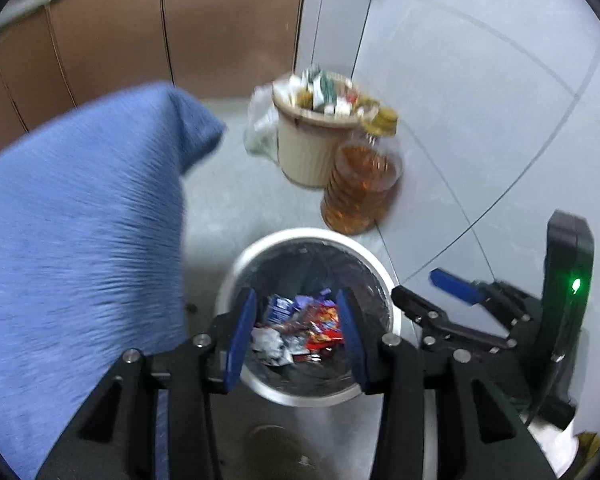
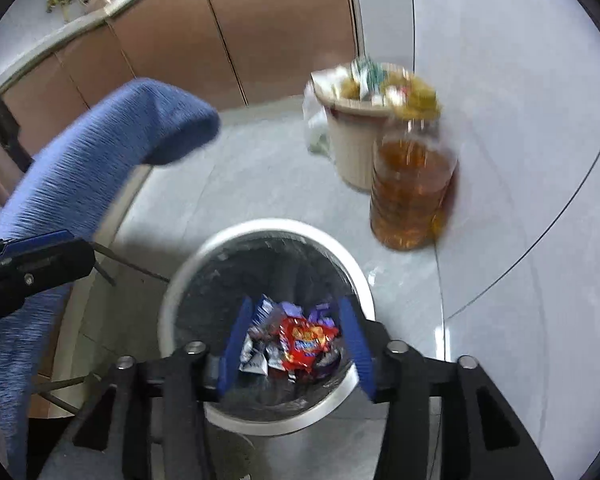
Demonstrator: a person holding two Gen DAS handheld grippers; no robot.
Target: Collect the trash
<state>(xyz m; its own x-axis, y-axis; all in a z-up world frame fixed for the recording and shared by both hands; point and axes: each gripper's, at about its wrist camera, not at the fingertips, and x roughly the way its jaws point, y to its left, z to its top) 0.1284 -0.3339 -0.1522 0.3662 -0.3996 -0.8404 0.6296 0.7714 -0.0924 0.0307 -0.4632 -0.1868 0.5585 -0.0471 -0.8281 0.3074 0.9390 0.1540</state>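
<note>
Both the left gripper (image 1: 296, 336) and the right gripper (image 2: 296, 344) hang with jaws parted and empty over the white bin (image 1: 380, 272), snack wrappers (image 2: 304, 340) lying below between them, suggesting a drop is done and more litter comes next.

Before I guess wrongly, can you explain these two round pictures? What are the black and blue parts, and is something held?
No robot here: a person holds one handheld gripper in each hand, each carrying a fisheye camera. One picture looks along the left gripper, the other along the right gripper. Both are open with nothing between the blue pads, above a round white bin with a dark liner that holds crumpled snack wrappers. On the grey floor stand a full beige ribbed bin and a clear bottle of amber liquid. The blue fabric at the left looks like a chair.
</note>
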